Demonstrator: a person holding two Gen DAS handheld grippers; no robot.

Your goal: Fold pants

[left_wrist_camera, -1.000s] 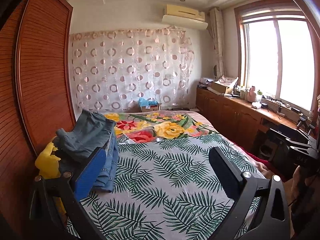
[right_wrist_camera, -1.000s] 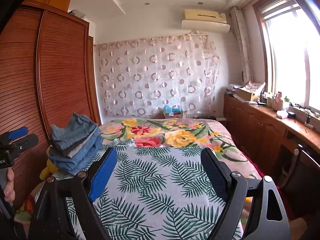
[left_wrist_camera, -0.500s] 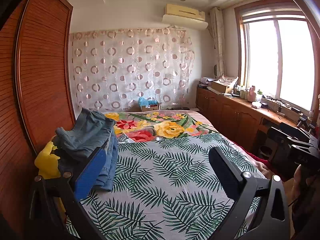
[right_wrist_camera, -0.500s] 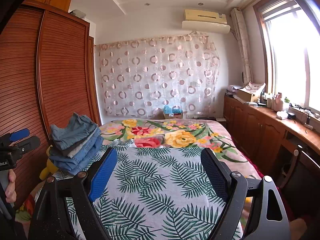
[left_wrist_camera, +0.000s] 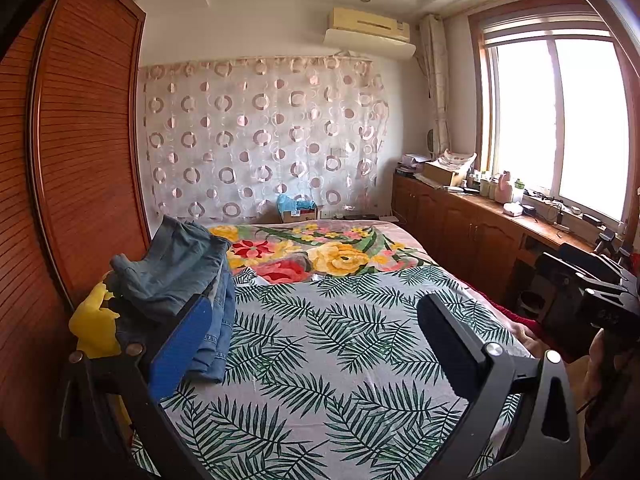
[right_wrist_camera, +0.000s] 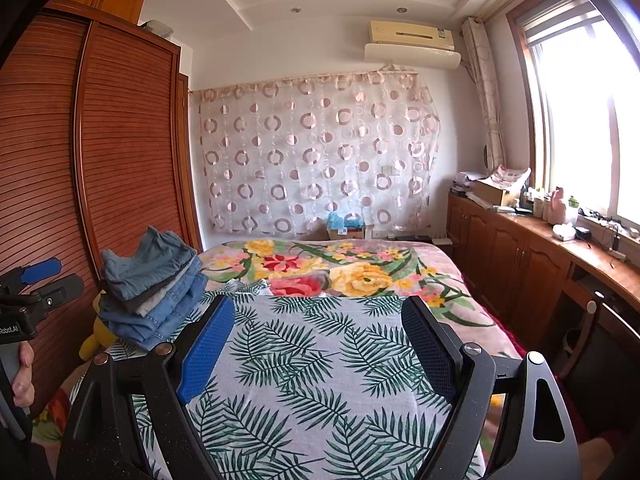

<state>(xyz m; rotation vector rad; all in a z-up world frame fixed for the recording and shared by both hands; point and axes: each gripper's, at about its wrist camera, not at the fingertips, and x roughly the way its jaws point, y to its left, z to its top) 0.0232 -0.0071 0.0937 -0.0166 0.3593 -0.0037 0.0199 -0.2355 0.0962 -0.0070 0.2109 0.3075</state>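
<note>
Both grippers hover over the bed, nothing between the fingers. Left gripper (left_wrist_camera: pixel 312 340) spread wide and empty, blue pad on one finger, black pad on the other. Right gripper (right_wrist_camera: pixel 316 344) likewise released, jaws wide apart, holding nothing. Pants sit as a stack of folded jeans (right_wrist_camera: pixel 152 288) at the left edge of the bed, against the wooden wardrobe (right_wrist_camera: pixel 80 160); top pair greyish-blue, lighter denim under it. In the left wrist view the same stack lies just behind the blue finger. A yellow plush toy (left_wrist_camera: pixel 94 324) pokes out beside and below the stack. Bed cover: a palm-leaf sheet (right_wrist_camera: pixel 320 380) near, a floral blanket (right_wrist_camera: pixel 340 264) further back. Open middle of the sheet has no garment on it. A hand (right_wrist_camera: pixel 22 376) grips the other gripper's handle at the left edge of the right wrist view.
</note>
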